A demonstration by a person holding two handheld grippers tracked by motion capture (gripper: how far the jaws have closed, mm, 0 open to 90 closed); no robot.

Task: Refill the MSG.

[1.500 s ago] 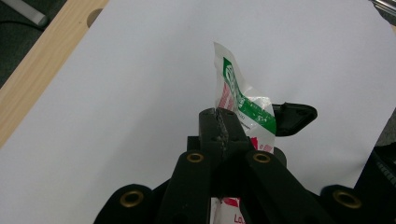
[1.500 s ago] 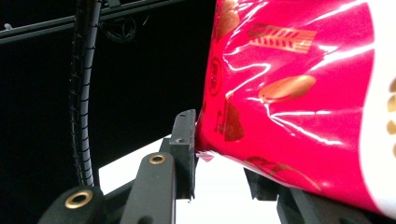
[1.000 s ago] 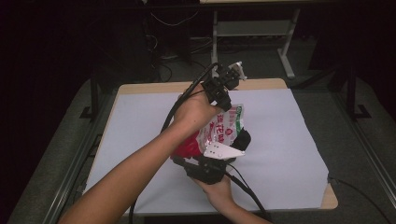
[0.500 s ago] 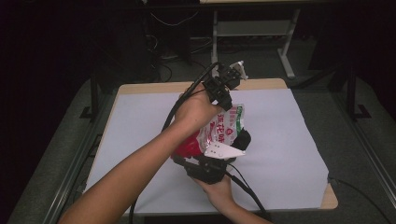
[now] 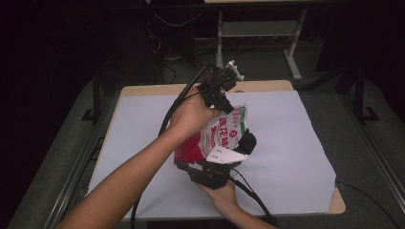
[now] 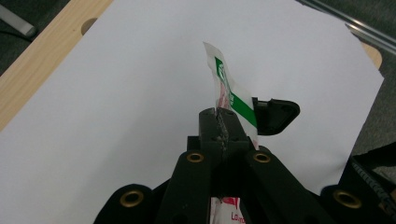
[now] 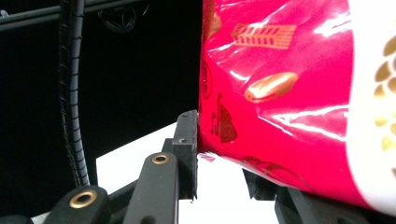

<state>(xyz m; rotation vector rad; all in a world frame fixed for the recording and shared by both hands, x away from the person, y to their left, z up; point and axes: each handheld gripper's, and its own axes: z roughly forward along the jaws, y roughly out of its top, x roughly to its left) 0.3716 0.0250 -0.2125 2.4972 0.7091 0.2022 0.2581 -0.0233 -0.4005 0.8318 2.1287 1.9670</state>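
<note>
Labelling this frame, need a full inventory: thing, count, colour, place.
bag: 1, red and white with green print, held above the sheet's middle
sheet: 1, white, covering the table top
table: 1, light wood, edges showing round the sheet
frame: 1, pale metal, on the floor beyond the table
left tool: 1, black, shut on the bag's top edge
right tool: 1, black, jaws pressing the bag's lower red part
hands: 2, left above the bag, right below it
</note>
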